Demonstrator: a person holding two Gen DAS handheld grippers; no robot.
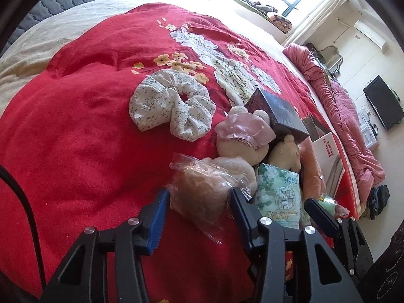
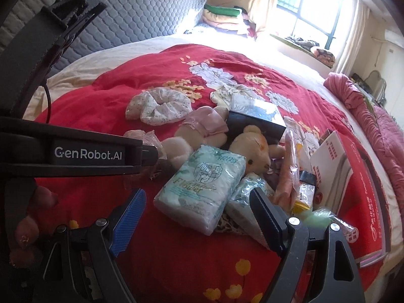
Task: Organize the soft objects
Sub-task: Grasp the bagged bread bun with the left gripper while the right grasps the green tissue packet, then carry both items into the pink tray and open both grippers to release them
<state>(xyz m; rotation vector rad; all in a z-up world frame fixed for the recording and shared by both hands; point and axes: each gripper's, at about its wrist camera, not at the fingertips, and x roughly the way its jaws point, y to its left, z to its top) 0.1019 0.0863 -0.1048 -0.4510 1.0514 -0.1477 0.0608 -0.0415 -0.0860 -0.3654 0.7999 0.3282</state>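
Note:
On the red blanket [image 1: 88,139], my left gripper [image 1: 199,193] is shut on a brownish soft toy in a clear plastic bag [image 1: 202,189], one pad against each side. My right gripper [image 2: 197,194] is open and straddles the near end of a pale green tissue pack [image 2: 202,184] without touching it. A second tissue pack [image 2: 240,197] lies under its right finger. Behind lie a plush bear in a pink bonnet [image 1: 242,136], a small cream bear [image 2: 255,149] against a dark box [image 2: 257,118], and a white floral scrunchie [image 1: 171,106].
An orange item in plastic [image 2: 287,174], a green bagged thing [image 2: 320,217] and a red-and-white carton [image 2: 335,176] crowd the right of the pile. A pink quilt [image 1: 341,116] runs along the bed's right edge. A grey padded headboard [image 2: 139,7] stands behind.

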